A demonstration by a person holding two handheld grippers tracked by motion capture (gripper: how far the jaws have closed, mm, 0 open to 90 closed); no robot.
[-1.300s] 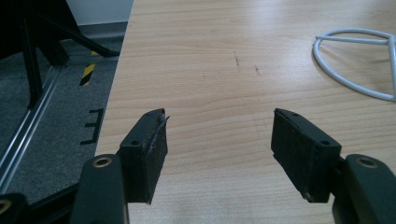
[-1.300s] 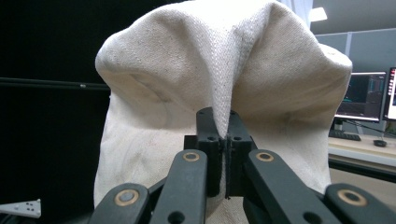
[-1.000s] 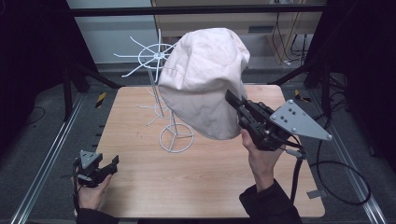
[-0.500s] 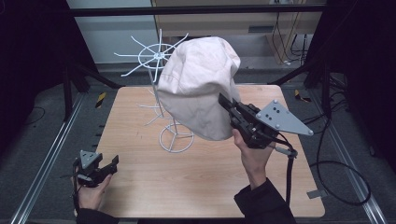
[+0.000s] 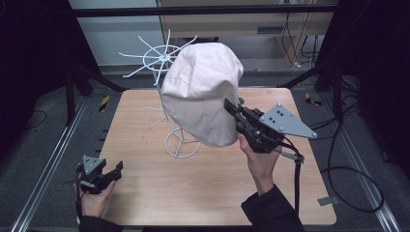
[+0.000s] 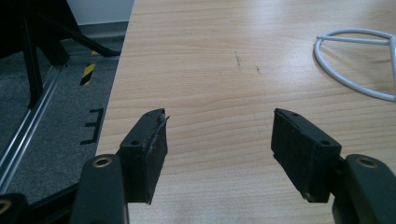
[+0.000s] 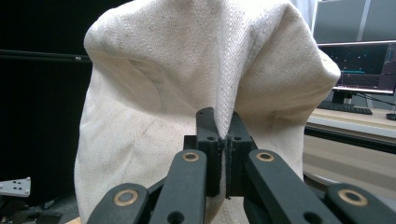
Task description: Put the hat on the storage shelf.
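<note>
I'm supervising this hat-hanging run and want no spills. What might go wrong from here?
The right gripper pinches only a thin fold of the cream hat, so the fabric may slip out. The hat hangs close against the white wire stand; a snag could tip the light stand, since the left gripper sits open, away from its base.

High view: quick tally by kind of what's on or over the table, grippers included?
Cream cloth hat: 1
White wire rack: 1
Grippers: 2, the left gripper open, the right gripper shut on the hat
Total: 4
</note>
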